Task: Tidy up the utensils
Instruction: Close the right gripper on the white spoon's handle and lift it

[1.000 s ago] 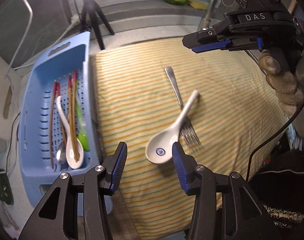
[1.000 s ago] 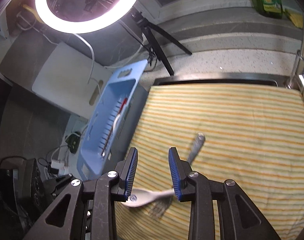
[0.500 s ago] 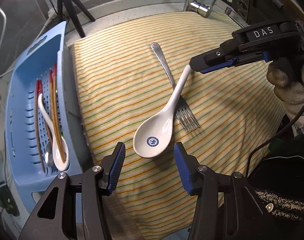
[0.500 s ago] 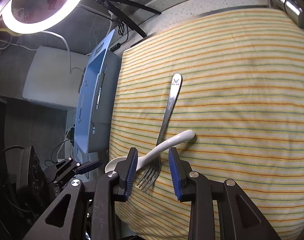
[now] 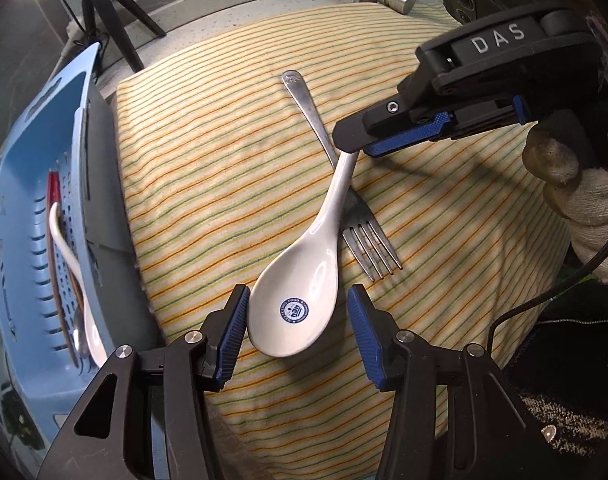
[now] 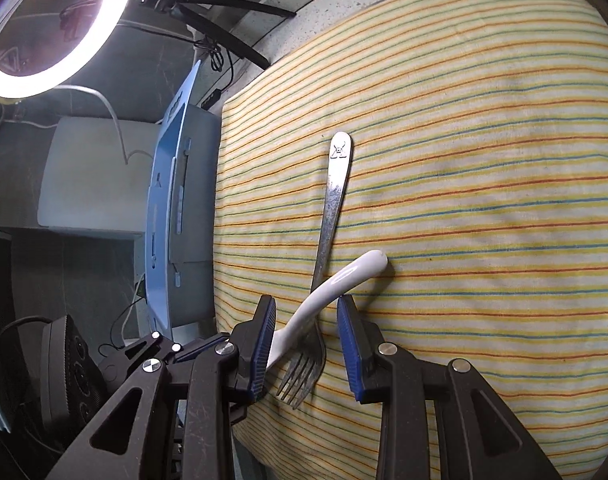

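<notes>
My left tongs [image 5: 298, 322] stand spread around the bowl of the glossy white ceramic soup spoon [image 5: 304, 280], pads not pressing, while my right tongs [image 6: 306, 344] straddle, also unpinched, the spot where its handle crosses the steel fork [image 6: 328, 240]. Both pieces lie on the yellow striped cloth [image 5: 208, 168] on the counter, so they remain to be moved; the perforated blue plastic basket [image 5: 20, 240] already holds another white spoon and red-tipped sticks. The cloth is bare around them, but the basket's wall rises just beside its left edge.
</notes>
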`<state>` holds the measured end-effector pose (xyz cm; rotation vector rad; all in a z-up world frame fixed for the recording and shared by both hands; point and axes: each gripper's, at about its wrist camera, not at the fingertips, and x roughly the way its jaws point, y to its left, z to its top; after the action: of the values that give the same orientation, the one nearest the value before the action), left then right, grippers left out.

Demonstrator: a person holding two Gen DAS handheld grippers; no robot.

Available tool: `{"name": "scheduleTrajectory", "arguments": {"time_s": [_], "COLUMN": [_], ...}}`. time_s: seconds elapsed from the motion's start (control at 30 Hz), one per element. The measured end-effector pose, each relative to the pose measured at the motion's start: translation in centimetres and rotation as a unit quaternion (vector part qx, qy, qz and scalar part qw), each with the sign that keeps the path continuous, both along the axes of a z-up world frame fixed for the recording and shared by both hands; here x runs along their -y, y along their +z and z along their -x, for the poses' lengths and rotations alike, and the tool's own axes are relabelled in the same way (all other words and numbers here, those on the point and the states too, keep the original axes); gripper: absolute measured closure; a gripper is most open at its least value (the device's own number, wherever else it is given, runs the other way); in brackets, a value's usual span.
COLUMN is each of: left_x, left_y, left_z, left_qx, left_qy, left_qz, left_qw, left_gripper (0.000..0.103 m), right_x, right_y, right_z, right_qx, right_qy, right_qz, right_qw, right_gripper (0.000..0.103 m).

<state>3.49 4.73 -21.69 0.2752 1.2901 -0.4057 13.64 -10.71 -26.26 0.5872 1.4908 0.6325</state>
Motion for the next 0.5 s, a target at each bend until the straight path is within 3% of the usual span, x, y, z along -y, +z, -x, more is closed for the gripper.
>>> {"name": "scheduleTrajectory", "arguments": {"time_s": [0.13, 0.3, 0.4, 0.5], "left_x": [-0.16, -0.27, -0.55, -0.73], "left_y": [-0.37, -0.53, -0.76, -0.66], "left_z": [-0.45, -0.5, -0.5, -0.37], "left_qx": [-0.002, 0.002, 0.006, 0.008], "left_qy": [0.001, 0.001, 0.001, 0.003], "left_qz": [0.002, 0.005, 0.006, 0.011], "left_qw": [1.0, 1.0, 1.0, 0.9999], "left_gripper": [0.061, 0.061, 0.061, 0.061], "right_x": [-0.1, -0.26, -0.2, 0.03], "right_y": [0.01, -0.45, -0.66, -0.64], "right_z": [-0.23, -0.62, -0.65, -0.63], "right_qx": [0.002, -0.006, -0.005, -0.009], "right_qy": [-0.005, -0.011, -0.013, -0.016], "right_qz": [0.006, 0.01, 0.012, 0.008], "right_qw": [1.0, 1.0, 1.0, 1.0], "right_gripper": [0.074, 0.075, 0.084, 0.085]}}
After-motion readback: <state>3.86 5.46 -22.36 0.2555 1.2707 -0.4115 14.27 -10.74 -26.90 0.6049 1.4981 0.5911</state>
